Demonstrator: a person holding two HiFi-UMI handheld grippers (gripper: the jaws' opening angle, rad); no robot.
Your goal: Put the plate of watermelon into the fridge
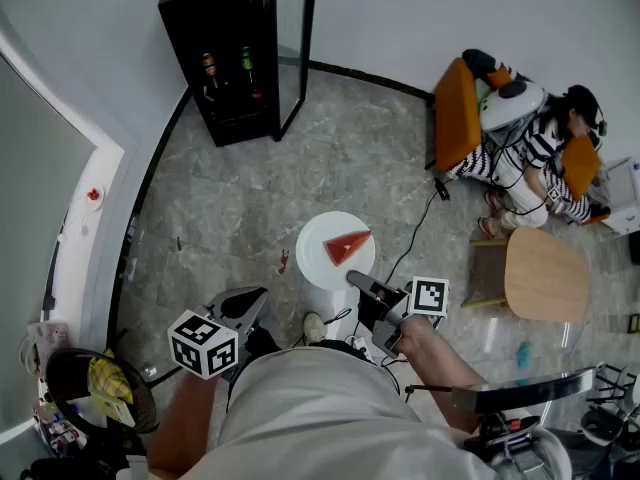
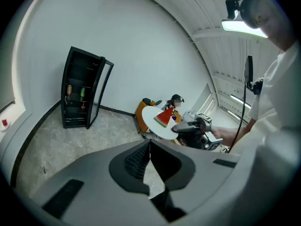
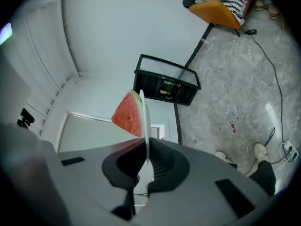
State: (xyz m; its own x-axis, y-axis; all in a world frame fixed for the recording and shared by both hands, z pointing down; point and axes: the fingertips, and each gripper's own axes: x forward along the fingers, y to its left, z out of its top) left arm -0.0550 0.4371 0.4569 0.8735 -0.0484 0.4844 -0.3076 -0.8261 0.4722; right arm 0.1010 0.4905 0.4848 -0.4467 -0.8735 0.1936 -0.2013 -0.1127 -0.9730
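Note:
A white plate [image 1: 322, 240] carries a red wedge of watermelon [image 1: 347, 246] and hangs in the air over the grey floor. My right gripper [image 1: 358, 281] is shut on the plate's near rim. In the right gripper view the plate [image 3: 146, 121] runs edge-on between the jaws, with the watermelon [image 3: 129, 115] on its left face. The black fridge [image 1: 232, 56] stands far off at the back left with its glass door [image 1: 297, 38] swung open and bottles inside. My left gripper [image 1: 250, 300] hovers to the plate's lower left, its tips [image 2: 150, 144] together on nothing.
A person sits on the floor by orange chairs [image 1: 455, 113] at the back right. A round wooden table [image 1: 545, 273] stands to the right, with a black cable [image 1: 420, 223] trailing over the floor. A black bin [image 1: 95, 388] sits at lower left by the white wall ledge [image 1: 80, 228].

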